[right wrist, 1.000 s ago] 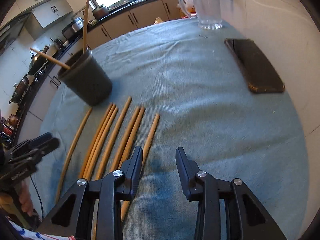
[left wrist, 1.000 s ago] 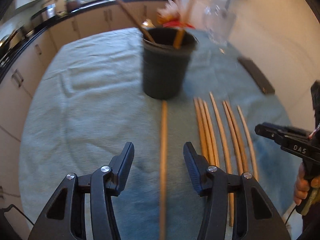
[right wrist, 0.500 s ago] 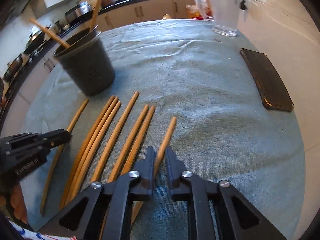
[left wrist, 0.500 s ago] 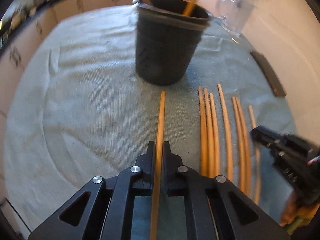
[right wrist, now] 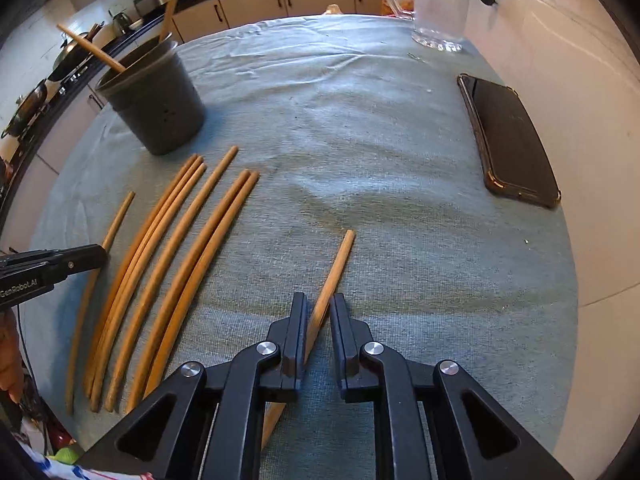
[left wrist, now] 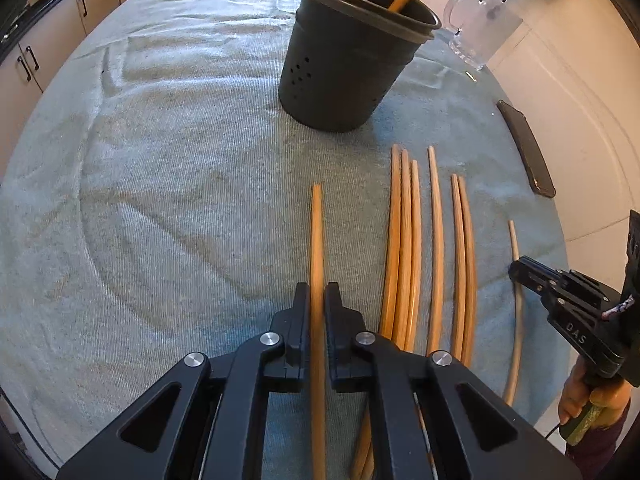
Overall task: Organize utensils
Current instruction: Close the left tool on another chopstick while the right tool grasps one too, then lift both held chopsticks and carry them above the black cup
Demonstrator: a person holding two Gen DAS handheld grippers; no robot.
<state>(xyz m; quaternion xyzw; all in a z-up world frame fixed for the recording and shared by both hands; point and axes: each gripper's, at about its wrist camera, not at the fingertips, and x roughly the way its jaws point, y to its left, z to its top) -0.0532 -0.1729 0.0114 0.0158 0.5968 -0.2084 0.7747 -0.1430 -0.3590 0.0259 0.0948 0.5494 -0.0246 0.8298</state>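
the table [right wrist: 400, 152] is covered by a grey-green cloth [left wrist: 160, 200], the largest thing in view. the black holder [left wrist: 344, 56] stands upright toward the far edge, with two sticks leaning in it, their tops past its rim. a clear glass mug [right wrist: 438, 4] sits at the far right corner, and a dark phone [right wrist: 508, 140] lies flat along the right edge.

the left gripper [left wrist: 318, 304] is clamped on a stick [left wrist: 316, 232] that runs straight between its pads and points toward the holder; the far tip stops short of the holder's base. the right gripper [right wrist: 319, 312] is closed on another stick [right wrist: 340, 260], which sits slanted between the pads, its tip angled to the right; whether this stick is off the cloth is hard to tell.

between the two held sticks, six loose sticks [right wrist: 168, 256] lie on the cloth near the front edge, roughly parallel: three touching one another, one alone just beside them, then a pair touching. their far ends lie near the holder but apart from it.

in the left view a hand [left wrist: 592, 400] grips the right gripper's handle at the right edge.
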